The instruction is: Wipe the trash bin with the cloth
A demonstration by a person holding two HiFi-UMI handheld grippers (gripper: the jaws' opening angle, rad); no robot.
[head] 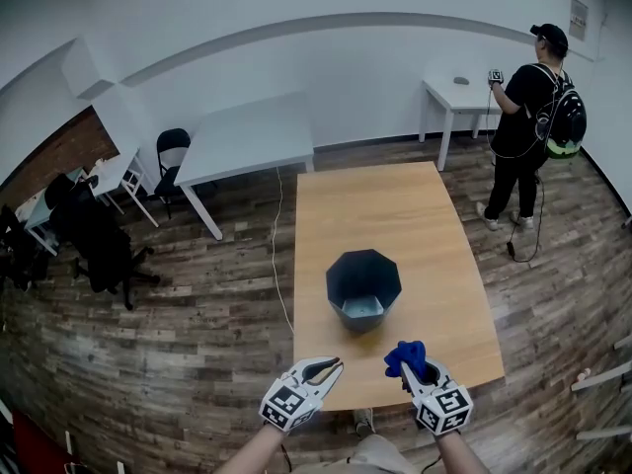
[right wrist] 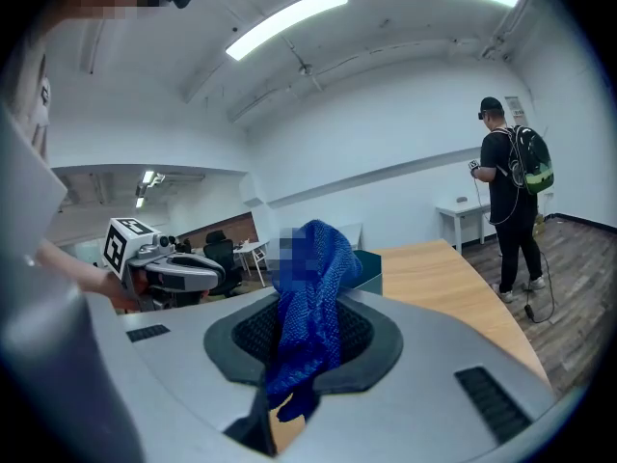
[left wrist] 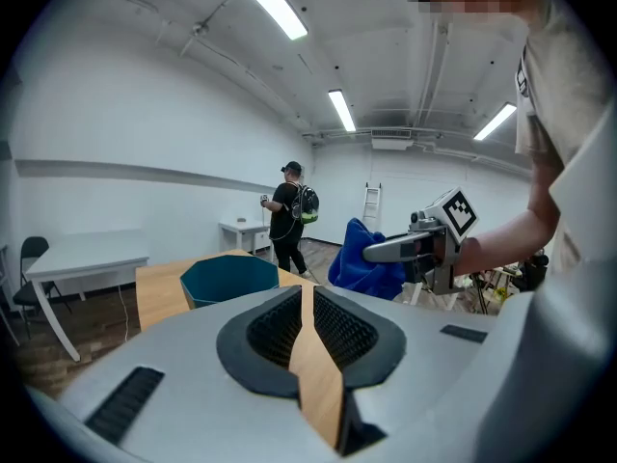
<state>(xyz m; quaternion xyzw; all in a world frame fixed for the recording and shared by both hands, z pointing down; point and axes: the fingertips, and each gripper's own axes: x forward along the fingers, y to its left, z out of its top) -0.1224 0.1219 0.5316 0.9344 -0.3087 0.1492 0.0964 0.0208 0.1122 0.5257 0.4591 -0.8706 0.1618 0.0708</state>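
- Wooden table [head: 395,215] ahead of you, with the dark trash bin [head: 363,286] upright mid-table.
- Your right gripper [head: 419,367] pinches the blue cloth [head: 406,355] at the near edge.
- Your left gripper [head: 331,366] has its jaws nearly together, empty.

The left tool [head: 327,367] and right tool [head: 422,371] are pale grey, each with a black-and-white marker cube [head: 286,403].

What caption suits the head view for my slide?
Right gripper holds a cloth near the bin on the table; left gripper shut, empty.
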